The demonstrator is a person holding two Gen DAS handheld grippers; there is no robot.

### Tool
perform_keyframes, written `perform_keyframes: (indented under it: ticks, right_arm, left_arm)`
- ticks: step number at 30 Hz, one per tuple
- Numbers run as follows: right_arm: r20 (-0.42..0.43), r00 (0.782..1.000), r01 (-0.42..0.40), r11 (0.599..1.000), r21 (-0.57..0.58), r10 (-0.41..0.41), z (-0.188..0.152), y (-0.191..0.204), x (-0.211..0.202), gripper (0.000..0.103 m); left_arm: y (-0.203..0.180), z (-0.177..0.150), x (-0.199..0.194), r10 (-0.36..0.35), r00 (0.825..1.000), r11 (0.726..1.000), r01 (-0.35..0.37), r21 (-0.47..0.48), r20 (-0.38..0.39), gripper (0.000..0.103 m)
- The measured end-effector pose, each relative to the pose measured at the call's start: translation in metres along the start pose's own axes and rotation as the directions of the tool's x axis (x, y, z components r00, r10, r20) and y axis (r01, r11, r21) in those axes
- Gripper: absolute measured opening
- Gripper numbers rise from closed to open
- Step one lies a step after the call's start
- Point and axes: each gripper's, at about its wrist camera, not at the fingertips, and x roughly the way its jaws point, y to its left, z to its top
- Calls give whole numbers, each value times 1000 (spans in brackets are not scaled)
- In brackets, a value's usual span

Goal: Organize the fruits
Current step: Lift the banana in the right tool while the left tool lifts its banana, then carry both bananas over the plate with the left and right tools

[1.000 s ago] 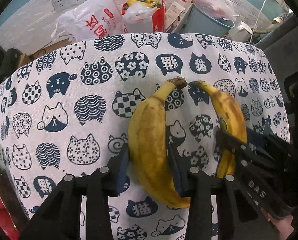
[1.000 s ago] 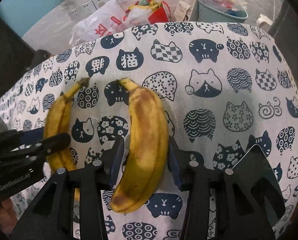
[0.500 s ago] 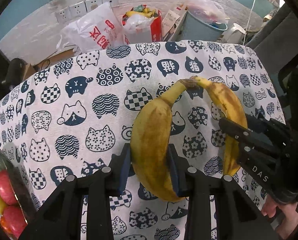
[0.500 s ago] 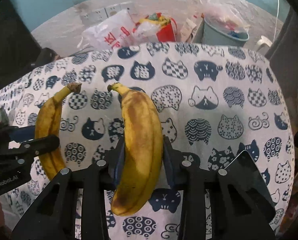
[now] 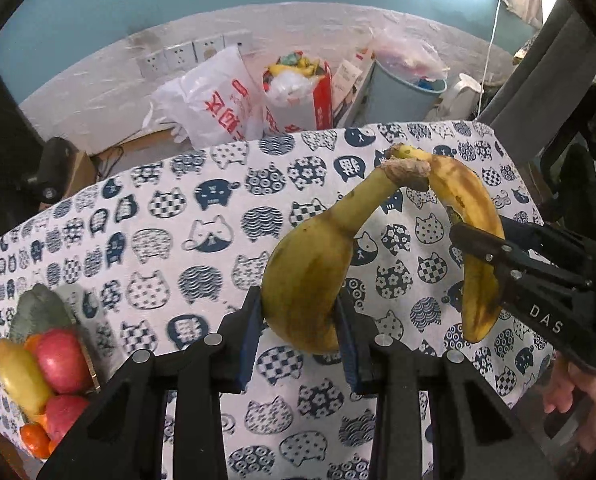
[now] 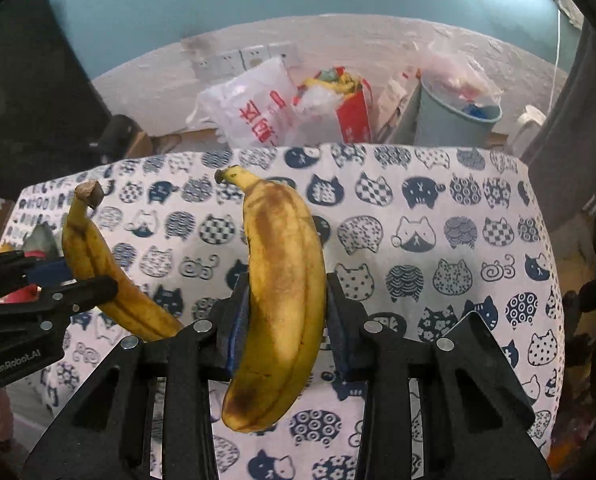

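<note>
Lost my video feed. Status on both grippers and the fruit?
Left gripper shut on greener banana. Right gripper shut on browner banana. Both held above cat-print cloth. Fruit bowl left, unobstructed.

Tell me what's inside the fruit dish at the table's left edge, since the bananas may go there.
The grey-green fruit dish holds two red apples, a yellow fruit and small oranges. Its bottom is covered.
</note>
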Motion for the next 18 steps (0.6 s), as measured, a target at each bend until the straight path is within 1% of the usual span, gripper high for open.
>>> perform_keyframes:
  ticks: [4, 10, 18]
  right_arm:
    - [25, 999, -21, 1000, -19, 21, 4, 16, -15, 33]
    - [61, 996, -56, 997, -61, 60, 8, 42, -34, 33]
    - [77, 990, -109, 986, -129, 120, 10, 87, -50, 33]
  left_arm:
    - [9, -7, -19, -4, 1000, 1000, 5, -15, 24, 35]
    - [22, -21, -50, 17, 997, 1000, -16, -7, 80, 35]
    - [50, -46, -82, 23, 996, 999, -19, -43, 88, 35]
